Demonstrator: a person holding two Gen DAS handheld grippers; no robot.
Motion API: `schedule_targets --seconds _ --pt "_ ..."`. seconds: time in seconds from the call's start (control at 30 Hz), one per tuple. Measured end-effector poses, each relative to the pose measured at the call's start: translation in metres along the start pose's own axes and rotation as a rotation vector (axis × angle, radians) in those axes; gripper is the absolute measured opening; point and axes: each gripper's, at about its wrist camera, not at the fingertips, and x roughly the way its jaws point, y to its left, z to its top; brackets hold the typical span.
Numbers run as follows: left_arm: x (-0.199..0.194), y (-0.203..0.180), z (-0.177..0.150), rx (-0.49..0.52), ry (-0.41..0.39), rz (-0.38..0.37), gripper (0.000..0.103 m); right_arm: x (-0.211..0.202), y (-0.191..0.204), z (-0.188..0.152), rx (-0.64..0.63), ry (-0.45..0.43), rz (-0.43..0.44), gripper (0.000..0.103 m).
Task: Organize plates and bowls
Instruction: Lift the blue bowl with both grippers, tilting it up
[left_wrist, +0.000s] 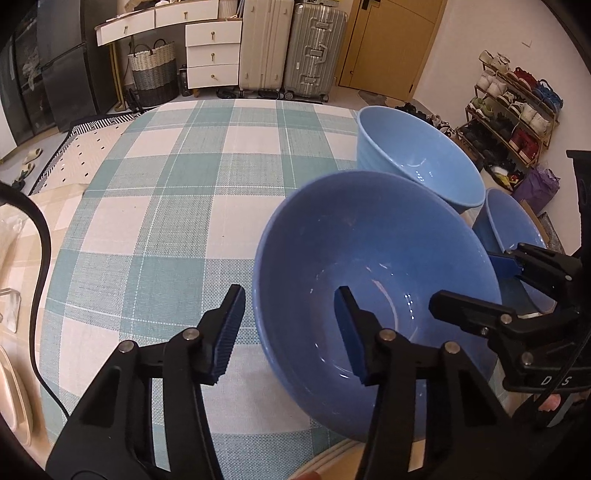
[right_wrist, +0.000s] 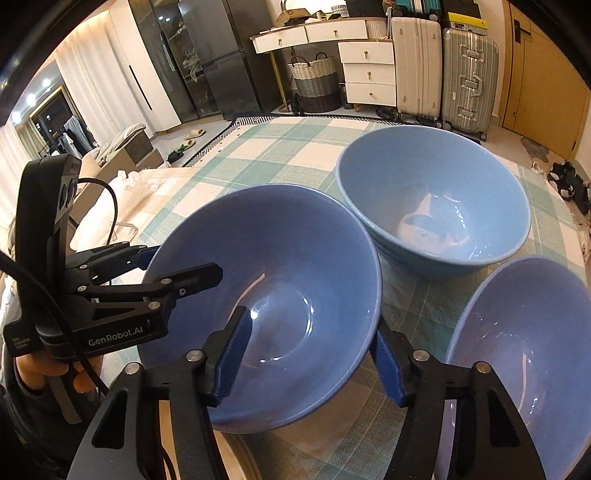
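Bowls are the business here, three blue ones on a counter (left_wrist: 177, 206) under a teal-and-white checked cloth. Nearest is the wide blue bowl (right_wrist: 273, 295), and both tongs straddle its rim from opposite sides. The left tongs (left_wrist: 291, 328) have one finger outside the wall and one inside the hollow, jaws partly apart, with no pad clearly pressing the rim. The right tongs (right_wrist: 310, 350) stand likewise: one finger inside, the other outside the right wall, a gap showing on the inner side.

Printed white on the body of the left tongs, as the right wrist view shows it, is "GenRobot.AI", with small lettering beside it too fine to read. On the right tongs, the left wrist view shows only the letters "D" and "S".

Behind the wide bowl sits a deep blue bowl (right_wrist: 436, 199), and to the right a third blue bowl (right_wrist: 524, 354). Only the right wrist view looks into the deep bowl, where a pale reflection lies at its bottom. Only the left wrist view shows the shoe rack (left_wrist: 513, 107) by the wall. Both views show two suitcases (left_wrist: 291, 48) and a white drawer unit (left_wrist: 212, 55).
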Motion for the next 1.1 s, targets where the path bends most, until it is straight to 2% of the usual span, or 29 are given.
schedule_targets --seconds 0.17,0.43,0.7,0.87,0.97,1.1 --pt "0.003 -0.002 -0.001 0.008 0.013 -0.009 0.036 0.001 0.004 0.002 -0.008 0.004 -0.003 0.056" --pt "0.007 0.004 -0.005 0.009 0.029 -0.011 0.027 0.006 0.010 0.005 -0.022 0.008 -0.022 0.056" --pt "0.010 0.007 -0.008 0.014 0.029 0.012 0.017 0.020 0.017 0.010 -0.054 0.030 -0.077 0.055" --pt "0.011 0.015 -0.009 -0.011 0.034 0.005 0.010 0.027 0.014 0.012 -0.048 0.042 -0.108 0.038" --pt "0.011 0.016 -0.010 -0.007 0.036 0.011 0.009 0.025 0.012 0.014 -0.049 0.039 -0.115 0.032" --pt "0.009 0.018 -0.011 -0.015 0.029 0.017 0.008 0.023 0.015 0.015 -0.064 0.032 -0.125 0.030"
